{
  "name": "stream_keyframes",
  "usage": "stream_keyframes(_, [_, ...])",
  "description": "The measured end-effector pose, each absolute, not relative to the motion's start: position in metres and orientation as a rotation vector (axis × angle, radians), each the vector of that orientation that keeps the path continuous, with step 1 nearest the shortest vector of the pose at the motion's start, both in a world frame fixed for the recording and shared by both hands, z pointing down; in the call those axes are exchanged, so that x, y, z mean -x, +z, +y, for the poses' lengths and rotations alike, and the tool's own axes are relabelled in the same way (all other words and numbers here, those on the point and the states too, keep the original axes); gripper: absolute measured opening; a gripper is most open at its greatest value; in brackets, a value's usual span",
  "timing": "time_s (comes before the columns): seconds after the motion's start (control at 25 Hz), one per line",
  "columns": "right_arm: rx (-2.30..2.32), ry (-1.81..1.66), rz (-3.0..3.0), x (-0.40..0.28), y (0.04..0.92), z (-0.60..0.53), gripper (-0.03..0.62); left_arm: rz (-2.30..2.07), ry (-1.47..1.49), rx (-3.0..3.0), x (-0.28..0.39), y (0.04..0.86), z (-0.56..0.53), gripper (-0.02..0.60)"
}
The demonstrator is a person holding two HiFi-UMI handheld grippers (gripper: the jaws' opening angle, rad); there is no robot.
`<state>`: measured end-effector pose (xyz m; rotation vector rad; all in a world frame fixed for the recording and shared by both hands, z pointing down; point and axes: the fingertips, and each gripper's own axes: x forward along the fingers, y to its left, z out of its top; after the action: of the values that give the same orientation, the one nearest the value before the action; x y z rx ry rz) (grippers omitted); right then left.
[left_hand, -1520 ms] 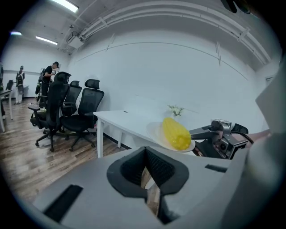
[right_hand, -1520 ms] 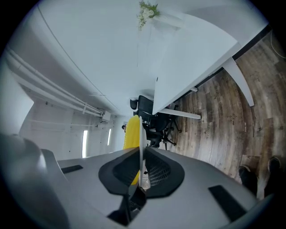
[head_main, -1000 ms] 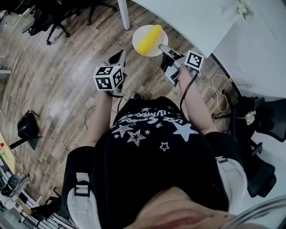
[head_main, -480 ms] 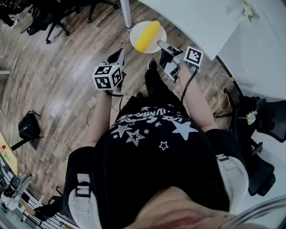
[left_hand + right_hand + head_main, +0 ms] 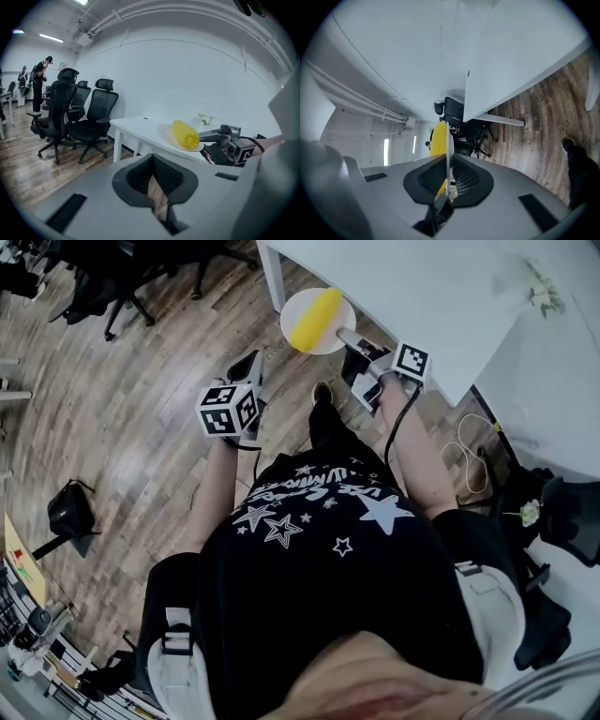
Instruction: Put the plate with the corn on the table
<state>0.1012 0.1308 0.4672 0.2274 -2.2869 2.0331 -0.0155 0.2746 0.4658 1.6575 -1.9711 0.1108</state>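
A white plate carrying a yellow corn cob hangs level just off the corner of the white table. My right gripper is shut on the plate's near rim. In the right gripper view the plate runs edge-on between the pads, with the corn on its left. My left gripper is lower and to the left over the wood floor, its jaws together with nothing in them. From the left gripper view, plate, corn and right gripper sit ahead at table height.
The table leg stands just left of the plate. Black office chairs stand beyond the table's left end, and people stand far off. A black bag and cables lie on the floor. A small flower sprig is on the table.
The plate and right gripper have moved closer to the table corner. The person has stepped forward, with a leg and shoe now showing below the plate. The left gripper stayed alongside.
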Motion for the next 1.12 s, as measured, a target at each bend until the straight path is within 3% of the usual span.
stream_keyframes(0.56, [-0.197, 2.018, -2.284, -0.027, 0.478, -0.056, 0.029, -1.978, 0.172, -1.643, 0.087, 0.464, 0.091, 0.005])
stream_keyframes(1.12, [-0.189, 2.053, -2.283, 0.005, 0.488, -0.154, 0.029, -1.937, 0.228, -1.676, 0.113, 0.473, -0.024, 0.005])
